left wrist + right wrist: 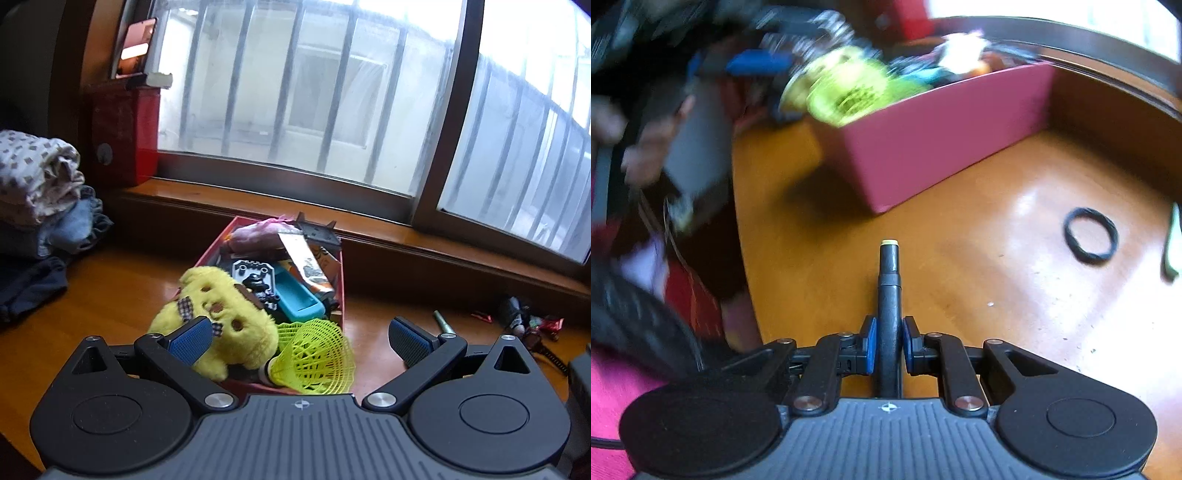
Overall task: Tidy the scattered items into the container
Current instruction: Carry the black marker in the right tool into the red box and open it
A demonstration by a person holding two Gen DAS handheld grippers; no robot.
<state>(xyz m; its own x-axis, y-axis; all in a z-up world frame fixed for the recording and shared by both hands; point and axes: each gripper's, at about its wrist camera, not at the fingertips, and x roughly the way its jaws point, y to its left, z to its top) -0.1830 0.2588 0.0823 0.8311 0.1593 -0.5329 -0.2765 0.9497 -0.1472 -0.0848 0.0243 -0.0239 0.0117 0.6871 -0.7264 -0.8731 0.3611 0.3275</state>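
Observation:
A red box (341,280) stands on the wooden table by the window sill, packed with a yellow plush toy (218,314), a yellow-green shuttlecock (314,356), a teal case (295,295) and other small items. My left gripper (299,338) hovers open just in front of the box, its left pad against the plush. In the right wrist view my right gripper (888,343) is shut on a black pen (889,280) with a yellow tip, which points toward the red box (942,136). A black hair band (1090,236) lies on the table to the right.
Folded clothes (40,184) are stacked at the left. A red tin (125,133) stands on the sill. Wrappers and small bits (524,321) and a green stick (445,322) lie right of the box. A hand (646,147) holding the other gripper shows at the left, blurred.

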